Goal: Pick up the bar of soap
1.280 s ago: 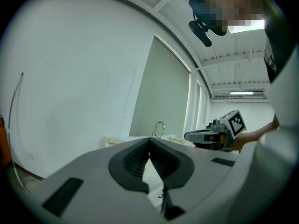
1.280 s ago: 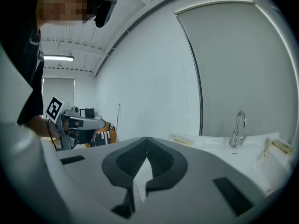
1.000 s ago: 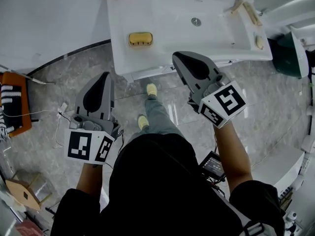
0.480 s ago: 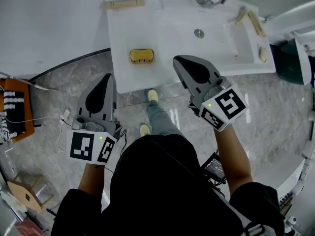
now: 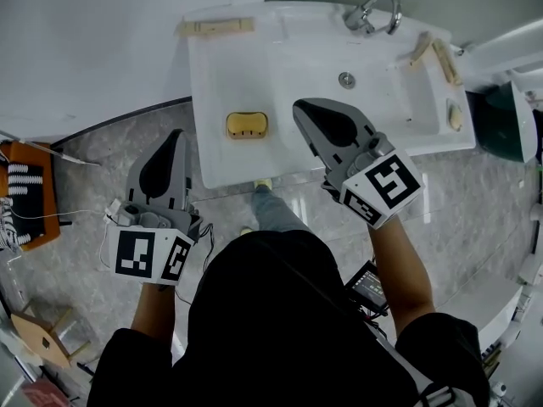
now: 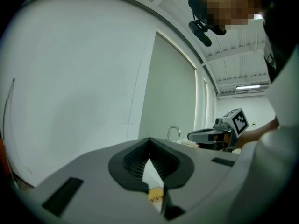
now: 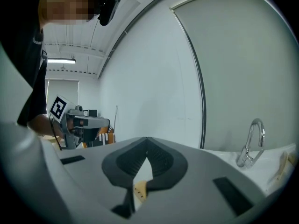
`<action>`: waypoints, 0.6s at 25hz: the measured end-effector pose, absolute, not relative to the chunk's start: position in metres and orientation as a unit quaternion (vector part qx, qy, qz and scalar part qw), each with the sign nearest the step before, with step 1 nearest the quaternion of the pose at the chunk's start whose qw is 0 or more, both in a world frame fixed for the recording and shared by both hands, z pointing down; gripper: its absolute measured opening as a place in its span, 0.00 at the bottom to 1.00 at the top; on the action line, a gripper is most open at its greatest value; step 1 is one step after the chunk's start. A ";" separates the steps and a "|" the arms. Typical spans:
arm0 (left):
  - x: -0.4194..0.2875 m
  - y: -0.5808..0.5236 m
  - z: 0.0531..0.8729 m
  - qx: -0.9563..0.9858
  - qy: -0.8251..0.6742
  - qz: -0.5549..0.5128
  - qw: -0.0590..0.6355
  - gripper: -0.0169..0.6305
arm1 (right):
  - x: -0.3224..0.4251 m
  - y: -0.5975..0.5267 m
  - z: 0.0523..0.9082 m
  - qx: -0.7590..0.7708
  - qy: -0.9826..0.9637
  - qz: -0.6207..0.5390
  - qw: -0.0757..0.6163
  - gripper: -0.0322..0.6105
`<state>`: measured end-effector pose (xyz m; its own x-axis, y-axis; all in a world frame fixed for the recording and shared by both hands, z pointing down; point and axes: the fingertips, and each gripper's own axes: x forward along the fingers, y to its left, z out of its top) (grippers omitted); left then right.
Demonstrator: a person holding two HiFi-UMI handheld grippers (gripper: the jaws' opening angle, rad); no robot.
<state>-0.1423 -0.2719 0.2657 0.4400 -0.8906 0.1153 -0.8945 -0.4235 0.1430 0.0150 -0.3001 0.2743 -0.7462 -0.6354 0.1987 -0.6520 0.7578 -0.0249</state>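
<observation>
A yellow bar of soap [image 5: 246, 125] lies on the white washbasin counter [image 5: 221, 75], near its front left. My right gripper [image 5: 299, 105] hangs over the counter just right of the soap, apart from it, jaws shut and empty. To the left of the counter and over the floor, my left gripper [image 5: 176, 134] is also shut and holds nothing. The left gripper view shows its tips [image 6: 149, 140] meeting, with a bit of the soap [image 6: 155, 194] below them. In the right gripper view the tips [image 7: 147, 139] touch, and the soap [image 7: 139, 189] peeps through the gap below.
A chrome tap [image 5: 373, 11] and a drain [image 5: 346, 79] mark the basin at the right. Wooden pieces lie at the counter's back left [image 5: 215, 26] and right [image 5: 441, 58]. A dark green bin [image 5: 501, 100] stands to the right, an orange box [image 5: 25, 193] on the floor to the left.
The counter has come closer in the head view. Both grippers have moved forward; the right one now reaches over the counter's front edge beside the soap. Both stay shut.
</observation>
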 end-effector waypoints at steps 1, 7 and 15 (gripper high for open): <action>-0.143 -0.276 0.266 0.841 -0.533 0.013 0.090 0.04 | 0.016 -0.303 0.273 0.343 -0.934 0.042 0.091 0.06; -0.140 -0.293 0.265 0.835 -0.542 0.012 0.089 0.04 | 0.019 -0.319 0.276 0.328 -0.939 0.036 0.098 0.06; -0.127 -0.312 0.270 0.821 -0.562 0.022 0.095 0.04 | 0.019 -0.334 0.287 0.281 -0.951 0.020 0.125 0.06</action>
